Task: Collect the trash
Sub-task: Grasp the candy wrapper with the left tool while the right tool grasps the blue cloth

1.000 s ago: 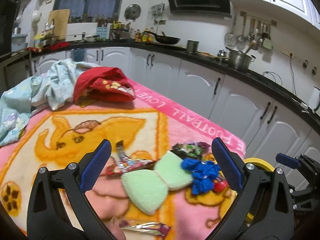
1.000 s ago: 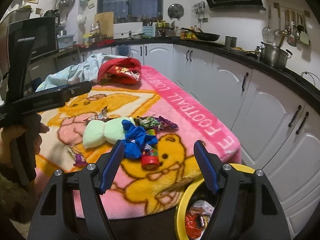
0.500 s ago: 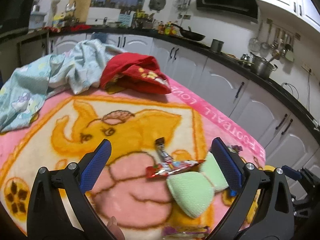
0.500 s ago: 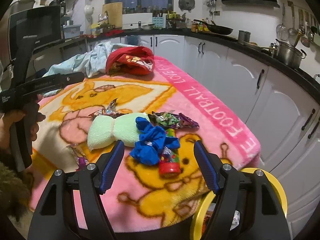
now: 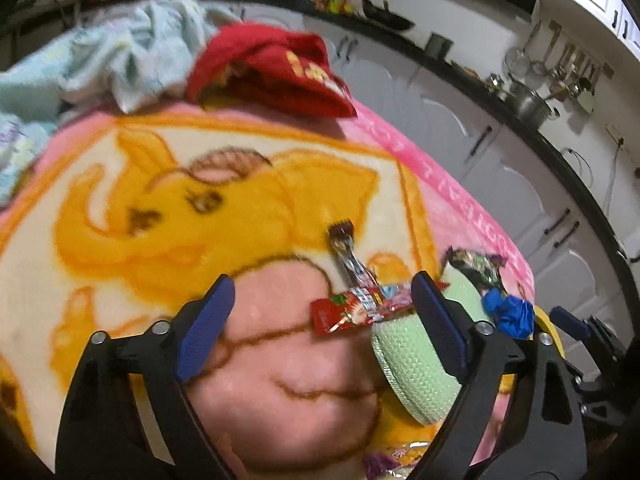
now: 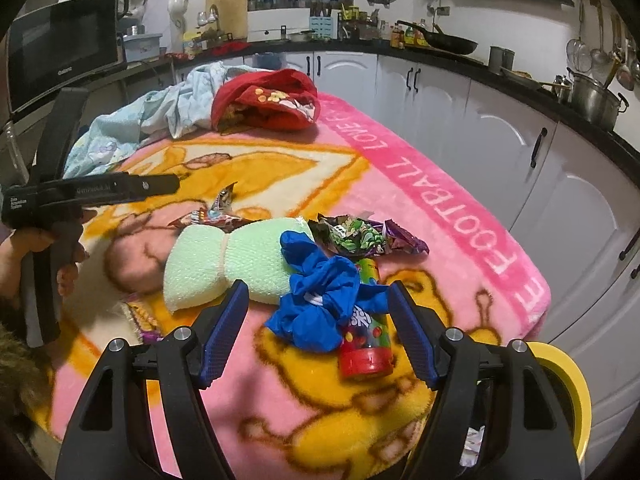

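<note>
Yellow bin (image 6: pixel 576 392) holds crumpled wrappers (image 6: pixel 474 440) (partly hidden).

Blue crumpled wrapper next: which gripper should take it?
Right, probably. The right gripper is open with the blue crumpled wrapper between its fingers. The left gripper, also open, faces the red snack wrapper instead.

L gripper (image 5: pixel 320 312) now nearer red wrapper (image 5: pixel 362 308), R gripper (image 6: pixel 318 336) nearer blue wrapper (image 6: pixel 320 300)

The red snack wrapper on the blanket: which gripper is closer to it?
Left. The left gripper hangs open right around the red snack wrapper; the right gripper is open farther off, over the blue cloth.
</note>
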A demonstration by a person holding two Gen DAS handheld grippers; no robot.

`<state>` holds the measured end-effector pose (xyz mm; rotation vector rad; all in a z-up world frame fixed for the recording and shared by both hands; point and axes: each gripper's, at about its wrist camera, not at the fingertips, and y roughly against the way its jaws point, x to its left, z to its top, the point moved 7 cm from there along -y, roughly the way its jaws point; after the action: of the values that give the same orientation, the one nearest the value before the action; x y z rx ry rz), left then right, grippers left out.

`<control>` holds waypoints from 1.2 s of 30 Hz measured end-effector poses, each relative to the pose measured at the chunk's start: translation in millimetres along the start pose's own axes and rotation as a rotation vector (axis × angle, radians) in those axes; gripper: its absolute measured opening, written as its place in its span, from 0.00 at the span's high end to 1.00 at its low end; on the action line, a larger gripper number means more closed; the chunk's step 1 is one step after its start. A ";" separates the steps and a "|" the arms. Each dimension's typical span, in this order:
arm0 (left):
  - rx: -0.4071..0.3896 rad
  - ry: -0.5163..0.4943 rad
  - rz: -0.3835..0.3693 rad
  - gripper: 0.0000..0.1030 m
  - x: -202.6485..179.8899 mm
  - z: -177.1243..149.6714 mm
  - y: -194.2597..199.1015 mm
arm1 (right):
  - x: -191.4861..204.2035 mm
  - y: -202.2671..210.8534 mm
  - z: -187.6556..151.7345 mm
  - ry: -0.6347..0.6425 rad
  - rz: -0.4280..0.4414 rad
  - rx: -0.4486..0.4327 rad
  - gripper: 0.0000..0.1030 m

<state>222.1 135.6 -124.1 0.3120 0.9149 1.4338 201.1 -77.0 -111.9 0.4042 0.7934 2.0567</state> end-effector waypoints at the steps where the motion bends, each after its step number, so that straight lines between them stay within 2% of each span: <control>1: 0.014 0.013 -0.018 0.29 0.9 -1.4 -3.9 | -0.4 -2.3 0.2 -0.001 -0.002 0.002 0.33; 5: 0.046 0.042 -0.054 0.32 1.1 -4.9 -16.4 | -2.2 -11.3 0.8 -0.004 -0.011 0.012 0.33; 10: 0.072 0.062 -0.070 0.42 3.4 -10.7 -27.0 | -3.3 -22.0 3.7 -0.013 -0.004 0.022 0.38; 13: 0.071 0.061 -0.071 0.44 3.7 -12.1 -28.1 | -3.7 -28.8 3.0 -0.013 0.002 0.037 0.46; 21: 0.083 0.072 -0.110 0.55 -0.8 -18.0 -24.9 | 0.0 -36.4 -1.1 0.006 0.019 0.060 0.79; 25: 0.090 0.054 -0.106 0.64 -4.3 -21.6 -26.6 | 2.9 -37.2 -2.5 0.009 0.025 0.061 0.83; 28: 0.104 0.055 -0.115 0.85 -3.8 -22.8 -28.7 | 3.5 -36.7 -2.7 0.012 0.024 0.056 0.85; 36: 0.113 0.024 -0.135 0.96 -10.9 -27.4 -29.0 | 1.5 -30.5 -0.8 0.006 0.025 0.041 0.88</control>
<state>224.8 111.6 -157.7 0.3119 1.0196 1.2670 218.6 -63.3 -132.9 0.4331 0.8386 2.0687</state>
